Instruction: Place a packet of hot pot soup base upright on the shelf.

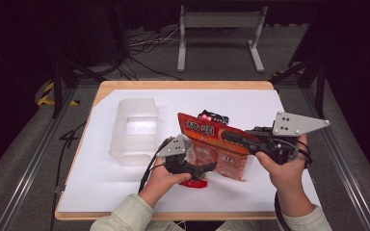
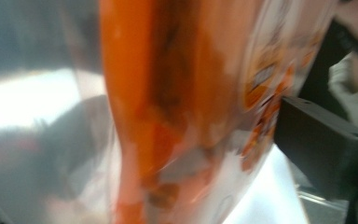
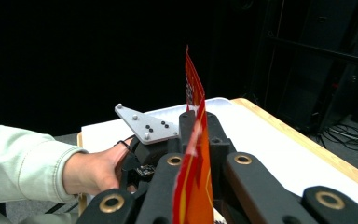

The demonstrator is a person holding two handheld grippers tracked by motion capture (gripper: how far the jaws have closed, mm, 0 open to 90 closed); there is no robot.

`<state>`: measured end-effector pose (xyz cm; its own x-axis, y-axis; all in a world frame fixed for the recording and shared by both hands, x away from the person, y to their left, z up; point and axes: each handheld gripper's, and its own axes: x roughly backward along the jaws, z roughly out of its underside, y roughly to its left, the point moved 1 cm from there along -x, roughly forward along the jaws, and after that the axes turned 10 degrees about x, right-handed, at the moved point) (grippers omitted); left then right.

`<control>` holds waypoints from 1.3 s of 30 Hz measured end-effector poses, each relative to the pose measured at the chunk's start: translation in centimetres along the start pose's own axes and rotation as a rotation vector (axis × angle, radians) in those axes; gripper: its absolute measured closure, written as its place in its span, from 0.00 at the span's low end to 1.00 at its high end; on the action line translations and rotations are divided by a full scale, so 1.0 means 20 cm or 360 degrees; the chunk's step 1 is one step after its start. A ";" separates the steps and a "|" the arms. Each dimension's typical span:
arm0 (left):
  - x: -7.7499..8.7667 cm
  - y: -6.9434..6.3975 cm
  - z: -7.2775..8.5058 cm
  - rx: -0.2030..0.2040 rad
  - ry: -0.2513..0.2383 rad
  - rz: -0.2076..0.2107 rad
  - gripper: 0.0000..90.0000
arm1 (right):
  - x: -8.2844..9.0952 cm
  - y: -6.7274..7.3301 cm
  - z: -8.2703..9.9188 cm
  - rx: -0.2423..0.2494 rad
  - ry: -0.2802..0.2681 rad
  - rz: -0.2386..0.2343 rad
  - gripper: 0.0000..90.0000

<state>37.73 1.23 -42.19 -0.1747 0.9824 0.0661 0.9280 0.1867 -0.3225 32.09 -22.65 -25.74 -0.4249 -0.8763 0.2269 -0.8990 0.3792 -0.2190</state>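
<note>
Right of the clear plastic container [image 1: 136, 129], above the white sheet covering the desk [image 1: 265, 103], I hold an orange snack bag [image 1: 212, 139] lifted off the surface. My right claw [image 1: 241, 138] is clenched on the bag's sealed top edge; in the right gripper view the flat seam [image 3: 193, 186] stands on edge between the two black jaws, pinched tight. This grip carries the bag's weight and keeps the seam taut and level, so the body of the bag hangs freely below it.

My left claw [image 1: 207, 168] sits at the lower front part of the bag, on the side away from the container. Its jaws stand wide, and the left gripper view shows the bag's film [image 2: 182, 116] lying between them, with one dark jaw at the right side of that view. I judge this claw released: the bag is within its span, but I see no pad pressing on the film. Its position suggests a second hold on the bag is being prepared, opposite the right claw, so that the bag can be steadied or pulled open.

A small red piece [image 1: 193, 183] lies on the sheet just below the left claw; I cannot tell what it is. The container stands empty and upright, apart from the bag, presumably as the receiving vessel.
</note>
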 end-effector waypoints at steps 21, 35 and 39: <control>0.03 -0.11 -0.08 -0.0091 0.0166 0.0186 0.75 | 0.01 -0.02 0.02 -0.0045 -0.0093 0.0008 1.00; 0.12 -0.10 -0.13 -0.0088 0.0218 0.0077 0.78 | 0.08 -0.08 0.05 -0.0060 -0.0171 0.0154 0.69; 0.17 -0.09 -0.16 -0.0095 0.0206 0.0038 0.78 | 0.14 -0.11 0.07 -0.0071 -0.0178 0.0207 0.66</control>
<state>36.54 4.30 -38.41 -0.1122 0.9770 0.1815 0.9500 0.1591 -0.2688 33.07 -26.28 -26.02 -0.5257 -0.8457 0.0920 -0.8421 0.5021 -0.1970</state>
